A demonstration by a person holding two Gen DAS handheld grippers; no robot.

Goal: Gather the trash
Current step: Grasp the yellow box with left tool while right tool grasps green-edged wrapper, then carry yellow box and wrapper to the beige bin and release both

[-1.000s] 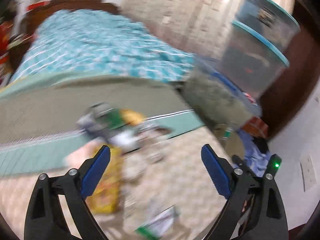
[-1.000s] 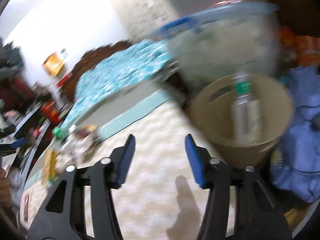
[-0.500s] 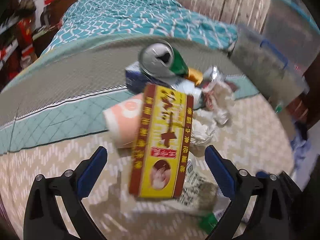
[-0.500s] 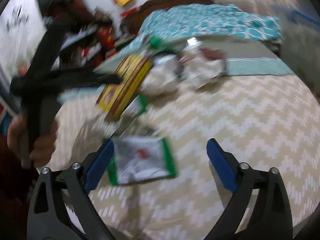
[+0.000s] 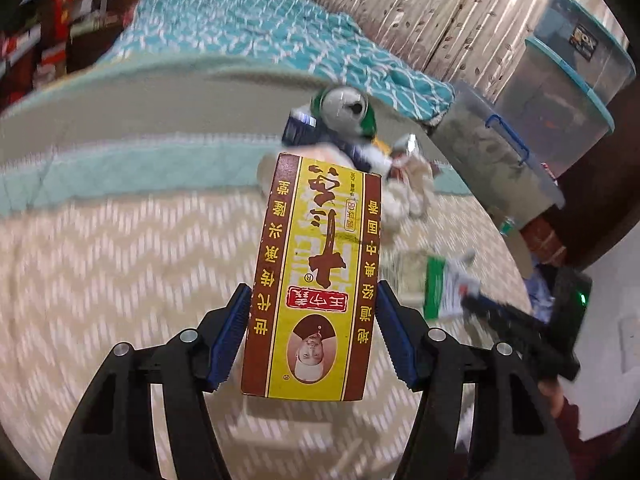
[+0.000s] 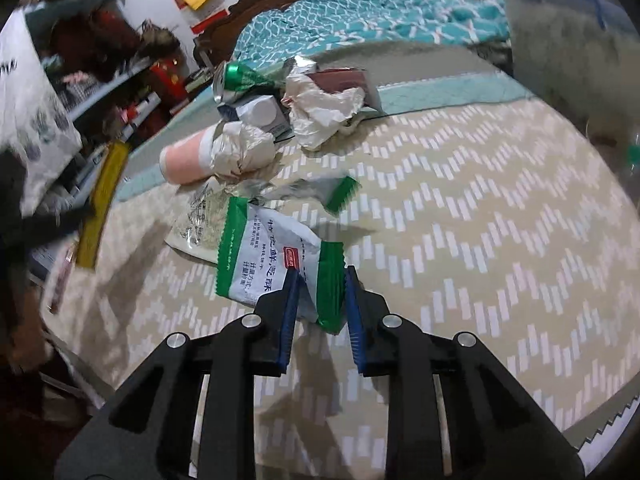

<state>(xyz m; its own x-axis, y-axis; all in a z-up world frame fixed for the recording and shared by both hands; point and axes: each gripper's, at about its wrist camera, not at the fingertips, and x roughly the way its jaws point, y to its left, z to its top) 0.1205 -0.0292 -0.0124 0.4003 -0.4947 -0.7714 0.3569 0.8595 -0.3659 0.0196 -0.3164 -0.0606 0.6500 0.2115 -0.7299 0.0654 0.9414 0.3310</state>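
Squeezing both tongs, which have just been closing, clamp your left tongs (image 5: 312, 334) firmly on the yellow carton (image 5: 314, 280) and your right tongs (image 6: 320, 308) on the green-edged wrapper (image 6: 276, 256) (each sits between the pads) before lifting.

I see box (image 5: 316, 276) between left tongs (image 5: 312, 336), lying long way on bed cover (image 6: 480, 240). Can (image 5: 346, 110) and carton (image 6: 256, 114) in heap behind box. Wrapper (image 6: 272, 256) between right tongs (image 6: 320, 300), right of box. Cup (image 6: 188, 160) lies on side behind wrapper. Bins (image 5: 560, 92) stacked far right.

Both the left gripper (image 5: 312, 328) and right gripper (image 6: 320, 300) jaws have just been closing.
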